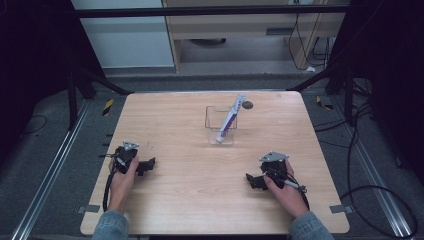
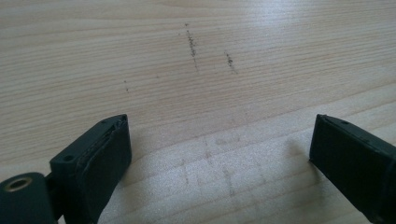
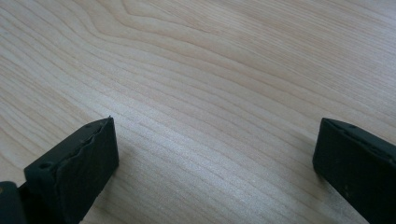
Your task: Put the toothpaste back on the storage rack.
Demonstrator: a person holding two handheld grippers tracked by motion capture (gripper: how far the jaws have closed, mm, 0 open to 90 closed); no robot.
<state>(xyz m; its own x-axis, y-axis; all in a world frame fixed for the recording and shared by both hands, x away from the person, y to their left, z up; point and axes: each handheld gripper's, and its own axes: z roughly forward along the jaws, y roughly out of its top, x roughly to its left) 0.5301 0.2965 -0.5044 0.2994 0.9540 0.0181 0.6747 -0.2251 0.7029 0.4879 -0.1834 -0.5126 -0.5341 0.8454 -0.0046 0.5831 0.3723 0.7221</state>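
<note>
Grippers rest lower left and right on table, jaws spread, empty; tube leans in bin, centre-top.

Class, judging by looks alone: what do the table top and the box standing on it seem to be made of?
Table top: pale wood or wood-look laminate, matt; grain lines and small dark scuffs show. Box: clear plastic, possibly acrylic or glass; the table shows through its walls.
</note>
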